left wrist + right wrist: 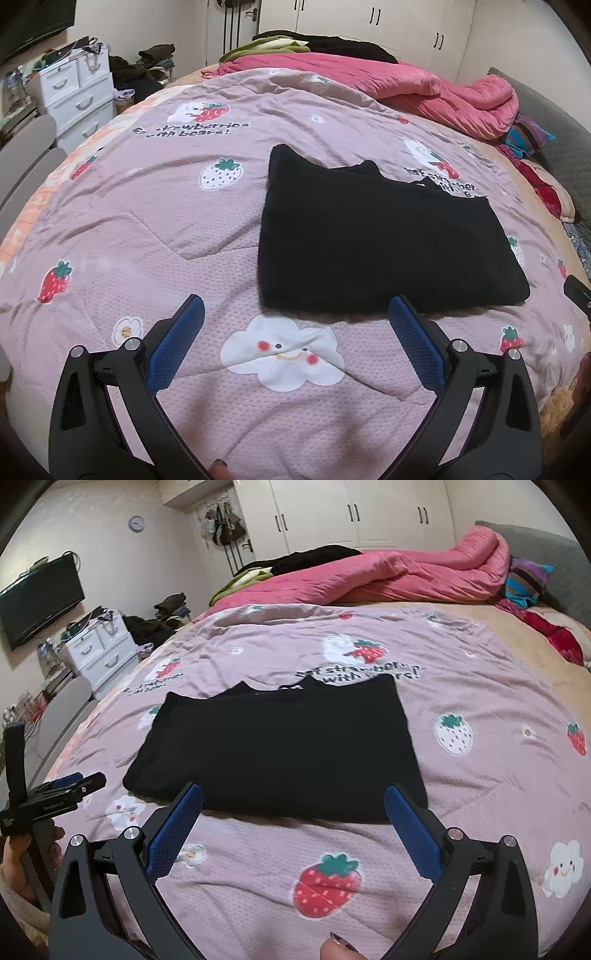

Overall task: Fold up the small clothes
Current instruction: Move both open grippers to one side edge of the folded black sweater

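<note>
Black garment folded on quilt | ahead of spread fingers

Left wrist view low over bed's near edge, facing headboard, right wrist view alongside, both sharing black garment

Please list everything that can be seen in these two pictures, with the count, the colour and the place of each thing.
black garment: one, black, folded flat on the middle of the quilt.
quilt: one, mauve with strawberry and bear prints, spread over the bed.
pink duvet: one, pink, bunched at the far side of the bed.
striped pillow: one, purple and teal stripes, near the grey headboard.
drawer unit: one, white, left of the bed.
television: one, black, on the left wall.
wardrobe: one, cream, far wall.
wall clock: one, pale, left wall.
left gripper: one, black with blue pads, open, empty.
right gripper: one, same colours, open, empty.
</note>
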### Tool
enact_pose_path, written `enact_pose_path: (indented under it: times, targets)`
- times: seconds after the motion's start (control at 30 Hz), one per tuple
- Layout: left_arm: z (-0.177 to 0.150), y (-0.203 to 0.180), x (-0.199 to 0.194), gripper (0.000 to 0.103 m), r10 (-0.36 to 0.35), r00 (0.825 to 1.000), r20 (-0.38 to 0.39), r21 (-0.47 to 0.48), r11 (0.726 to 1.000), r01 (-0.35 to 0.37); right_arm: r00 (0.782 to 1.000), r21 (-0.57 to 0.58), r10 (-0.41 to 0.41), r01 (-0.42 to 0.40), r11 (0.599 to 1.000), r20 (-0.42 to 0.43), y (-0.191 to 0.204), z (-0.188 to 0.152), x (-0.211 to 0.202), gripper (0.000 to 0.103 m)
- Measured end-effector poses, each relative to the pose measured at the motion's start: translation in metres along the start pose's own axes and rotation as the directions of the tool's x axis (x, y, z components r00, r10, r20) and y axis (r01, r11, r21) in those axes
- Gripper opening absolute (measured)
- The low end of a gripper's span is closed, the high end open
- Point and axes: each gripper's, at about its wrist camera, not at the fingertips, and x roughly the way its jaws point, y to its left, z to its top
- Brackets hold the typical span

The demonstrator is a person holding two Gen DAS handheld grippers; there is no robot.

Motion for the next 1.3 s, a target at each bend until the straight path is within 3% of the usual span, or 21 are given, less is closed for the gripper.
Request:
enact_pose_path:
  times: [0.8, 1.3]
  targets:
    - [0.016, 0.054, 0.010, 0.093, 0.061, 0.998, 0.002, -0.070, 0.996, -0.061, 0.995, -0.212, 0.070, -0.083, 0.974, -0.067, 0.104, 0.000, 0.050, 0.098]
    - [0.048, 0.061, 0.059, 0.093, 0.074, 0.997, -0.032, -0.057, 0.996, -0.076, 0.989, -0.409, 0.028, -0.085, 0.908, -0.144, 0.165, -0.027, 0.122, 0.099]
